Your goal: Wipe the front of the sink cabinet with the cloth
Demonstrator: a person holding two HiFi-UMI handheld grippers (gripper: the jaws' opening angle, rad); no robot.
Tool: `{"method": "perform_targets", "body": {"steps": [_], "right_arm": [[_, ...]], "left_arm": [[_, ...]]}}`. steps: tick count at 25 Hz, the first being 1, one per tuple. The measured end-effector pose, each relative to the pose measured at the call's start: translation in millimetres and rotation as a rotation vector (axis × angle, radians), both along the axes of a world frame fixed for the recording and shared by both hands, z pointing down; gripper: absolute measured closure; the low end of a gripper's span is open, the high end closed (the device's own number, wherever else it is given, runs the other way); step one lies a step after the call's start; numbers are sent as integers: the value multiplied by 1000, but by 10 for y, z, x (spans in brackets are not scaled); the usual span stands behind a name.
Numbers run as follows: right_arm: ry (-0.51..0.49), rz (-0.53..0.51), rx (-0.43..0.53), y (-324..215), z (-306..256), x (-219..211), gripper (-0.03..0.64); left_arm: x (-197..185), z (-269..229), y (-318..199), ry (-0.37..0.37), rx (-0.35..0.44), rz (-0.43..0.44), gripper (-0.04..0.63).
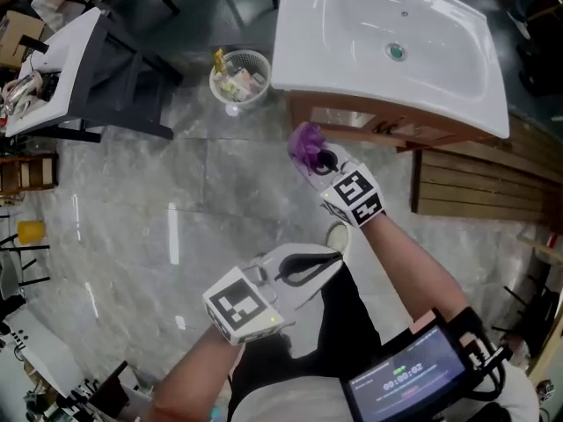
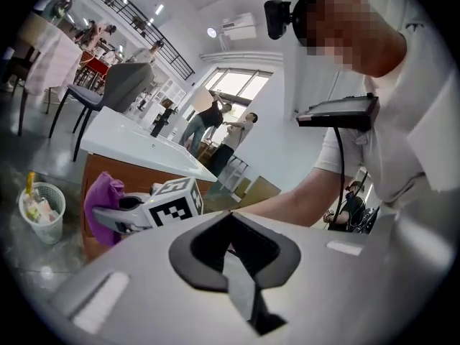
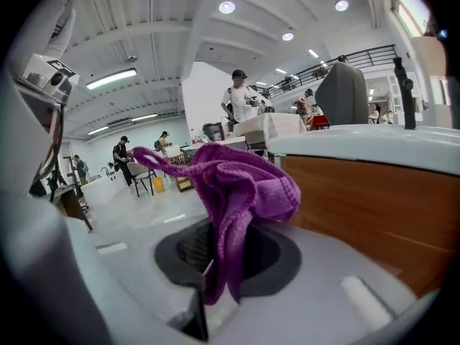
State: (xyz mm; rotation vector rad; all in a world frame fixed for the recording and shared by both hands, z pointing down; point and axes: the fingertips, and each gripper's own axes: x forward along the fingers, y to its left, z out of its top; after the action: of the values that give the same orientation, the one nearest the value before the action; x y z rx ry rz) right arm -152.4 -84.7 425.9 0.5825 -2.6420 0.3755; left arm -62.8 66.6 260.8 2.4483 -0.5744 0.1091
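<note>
A grey marble floor (image 1: 176,218) spreads beneath us, with a white sink (image 1: 387,42) set on a wooden cabinet (image 1: 369,126). Our right gripper (image 1: 321,159) has its jaws clamped on the purple cloth (image 1: 306,141), which bunches up past the jaw tips and droops back between them. The cabinet's brown front stands just to the right of this gripper, close beside the cloth; we cannot tell whether they touch. Ahead and to the left of it, a white mesh wastebasket (image 1: 239,77) sits on the floor. Our left gripper (image 1: 332,259) hangs behind the right one, nearer our body, its jaws pressed together on nothing.
</note>
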Motion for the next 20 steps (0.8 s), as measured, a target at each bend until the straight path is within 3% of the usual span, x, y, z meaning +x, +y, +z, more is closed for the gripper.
{"method": "perform_targets", "body": {"steps": [4, 12, 20], "right_arm": [[12, -24, 15, -402, 315, -22, 541], [82, -43, 22, -781, 805, 112, 541], [107, 59, -9, -931, 931, 697, 541]], "left_arm": [[163, 193, -204, 30, -10, 12, 591], [472, 505, -427, 22, -25, 62, 591], [740, 610, -533, 38, -41, 125, 591]]}}
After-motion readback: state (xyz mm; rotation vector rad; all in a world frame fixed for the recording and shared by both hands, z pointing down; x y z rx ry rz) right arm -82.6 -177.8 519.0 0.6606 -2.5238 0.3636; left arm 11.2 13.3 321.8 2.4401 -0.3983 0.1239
